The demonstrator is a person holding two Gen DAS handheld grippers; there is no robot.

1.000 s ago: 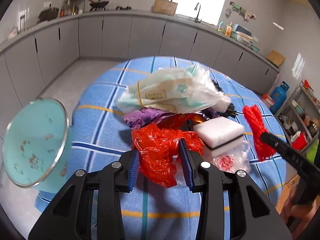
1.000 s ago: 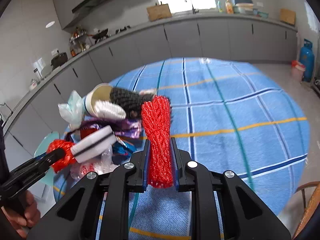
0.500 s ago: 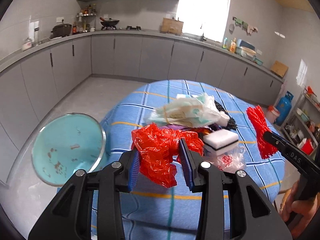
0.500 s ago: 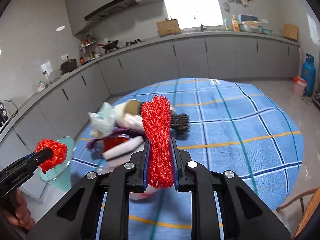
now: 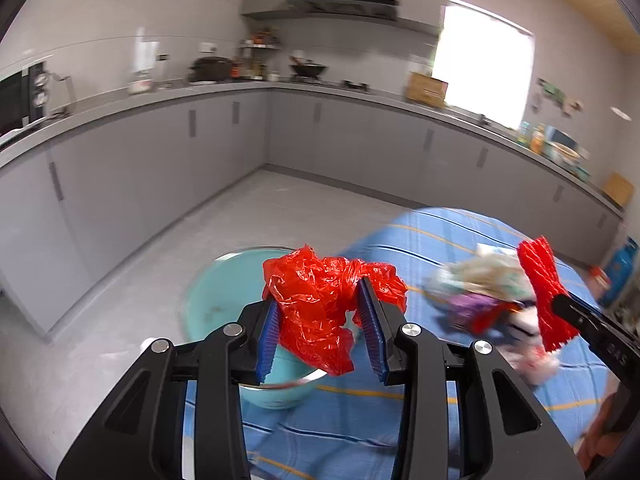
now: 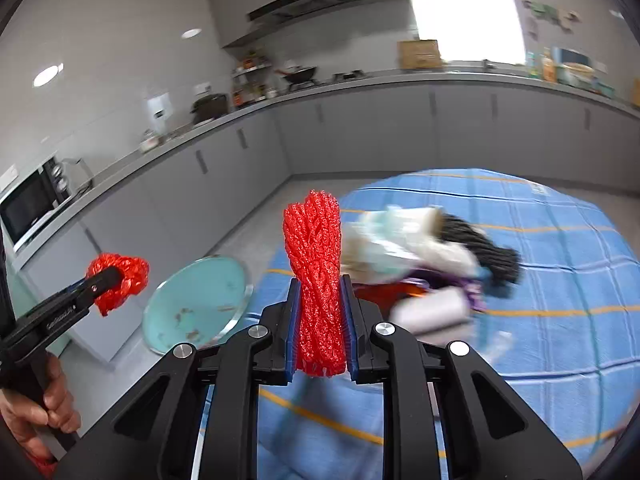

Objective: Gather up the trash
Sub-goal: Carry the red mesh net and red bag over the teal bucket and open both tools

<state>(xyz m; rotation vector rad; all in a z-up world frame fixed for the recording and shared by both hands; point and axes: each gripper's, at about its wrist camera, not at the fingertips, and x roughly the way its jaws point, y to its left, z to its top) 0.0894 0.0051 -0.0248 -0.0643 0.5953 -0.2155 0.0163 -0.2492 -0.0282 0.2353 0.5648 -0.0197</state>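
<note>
Left wrist view: the left gripper (image 5: 322, 312) is seen with its fingers (image 5: 267, 334) partly closed on a red bag (image 5: 320, 308), which is pinched in the middle and bulges out above and below the blue pads. A second ago the bag was held low over the heap on the bench (image 5: 440, 380); now it has been carried up and off to the side, and the teal bin (image 5: 212, 300) is lined up right behind it. The crumpled film is shiny and limp, with a loose tail hanging beneath the fingers. To the right, the trash pile (image 5: 484, 288) is blurred and well apart from the bag.

Right wrist view: the right gripper (image 6: 320, 320) is closed narrowly on a red net (image 6: 316, 280), a ribbed, rope-like bundle that is held upright and sticks up well above the fingers (image 6: 294, 328). It too has been swung away from the pile (image 6: 420, 256), which a second ago lay just beside it and is now left behind on the blue checked cloth. The bin (image 6: 196, 304) is seen low on the left, its mouth tilted towards the camera, with specks inside. The other gripper is seen above and left of the bin with the bag, a hand (image 6: 44, 404) on its handle.

Both pieces are judged to be on their way to the bin, with release not yet made; the bag looks closer to its drop.
</note>
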